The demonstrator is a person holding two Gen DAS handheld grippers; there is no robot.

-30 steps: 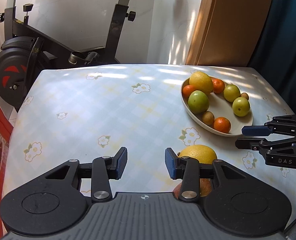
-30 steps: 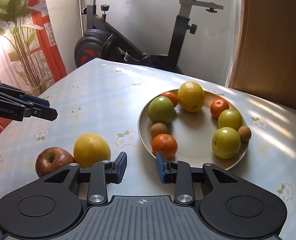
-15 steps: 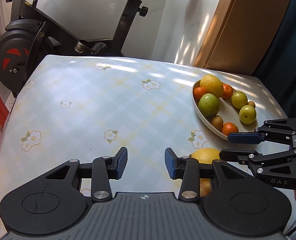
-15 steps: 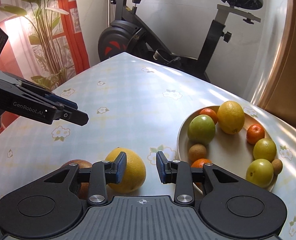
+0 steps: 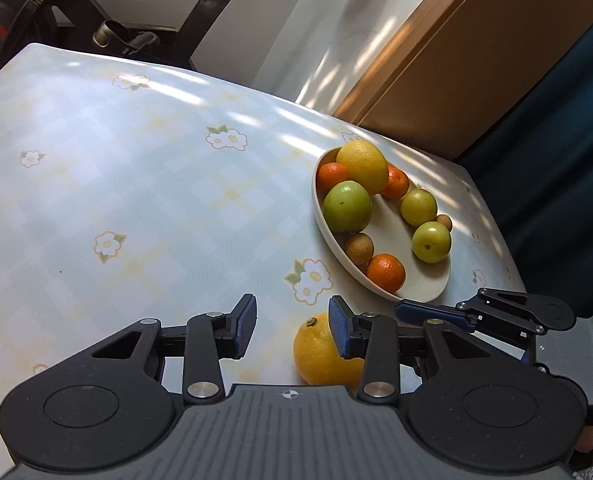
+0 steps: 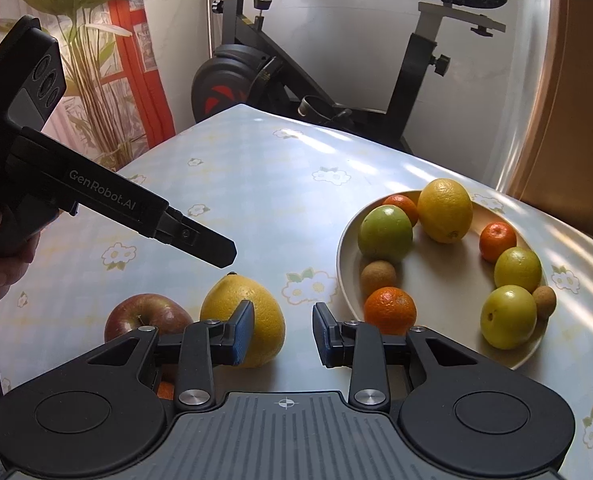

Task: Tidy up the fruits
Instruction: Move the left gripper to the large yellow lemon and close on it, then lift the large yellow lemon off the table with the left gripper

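Reaching for the loose fruit near the counter's front edge: red apple (image 6: 146, 316), then yellow citrus (image 6: 248, 316), then the plate (image 6: 346, 256) of fruit. The left hand-held gripper (image 5: 290, 330) is closing on nothing; the right hand-held gripper (image 6: 282, 334) is narrowly parted and empty. Next, straddle the citrus. Only the right view shows the apple.

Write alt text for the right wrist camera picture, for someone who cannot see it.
A beige plate of oranges and green fruits sits on a flowered tablecloth; beside it lie a loose yellow citrus and red apple. The right tool hovers empty and open; the left tool points at the citrus.
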